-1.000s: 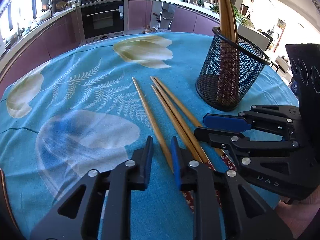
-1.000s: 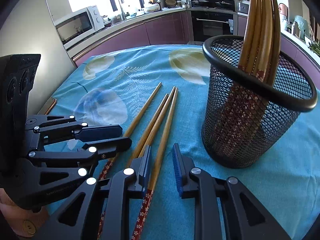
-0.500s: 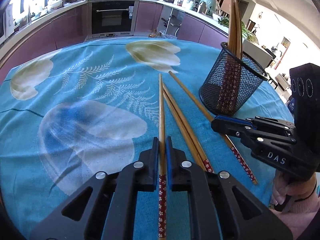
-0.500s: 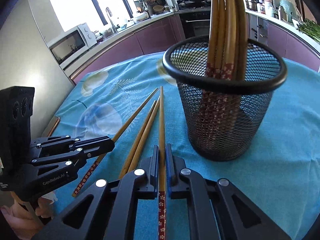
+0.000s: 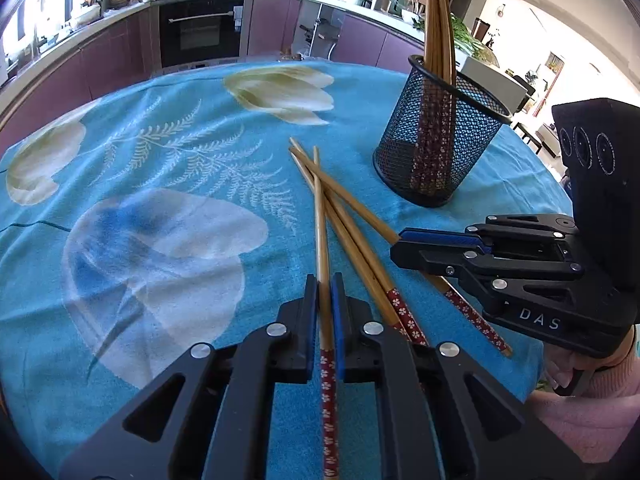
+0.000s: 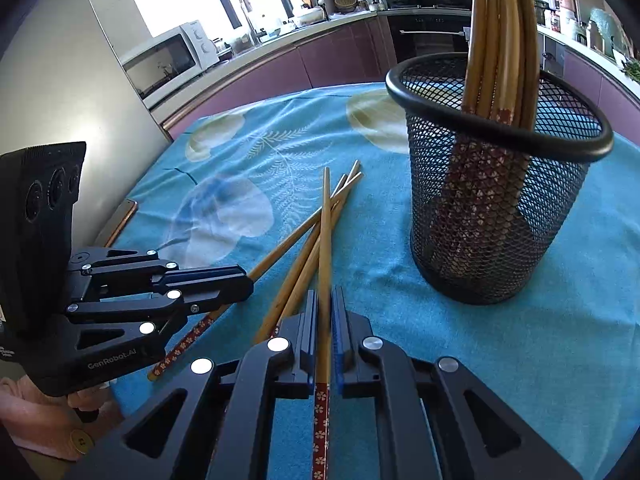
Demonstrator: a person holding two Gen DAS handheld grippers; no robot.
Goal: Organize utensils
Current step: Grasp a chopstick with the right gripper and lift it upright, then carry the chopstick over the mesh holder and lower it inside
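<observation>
**A:** Where are you in the job?

**B:** At the pick-up; the table (image 5: 120, 128) under its blue flowered cloth carries everything; the black mesh holder (image 5: 436, 148) stands upright on it, off to my right and further away, already bearing a bunch of chopsticks with their patterned ends down; four more lie loose and crossing one another just in front of me.

**A:** And your tools?

**B:** Both clamped; my left gripper (image 5: 325, 312) is closed on the left chopstick (image 5: 320, 216), pads pressing the wood just above its red flowered end; my right gripper (image 6: 325, 328) is closed on the right chopstick (image 6: 325, 240) the same way; each stick runs straight out along my fingers, tips pointing away.

**A:** Are they clear of the rest?

**B:** Not quite, I think; the two remaining chopsticks (image 5: 360, 248) lie between my grippers, crossed by the sticks I hold, and whether the tips are off the cloth I cannot tell.

**A:** Next?

**B:** My guess is a lift straight up so the crossed sticks do not drag; then swing each towards the holder, turn it patterned end down to match the bunch, and line it over the rim before letting go; the holder looks light, so a knock on its rim might tip it.
</observation>
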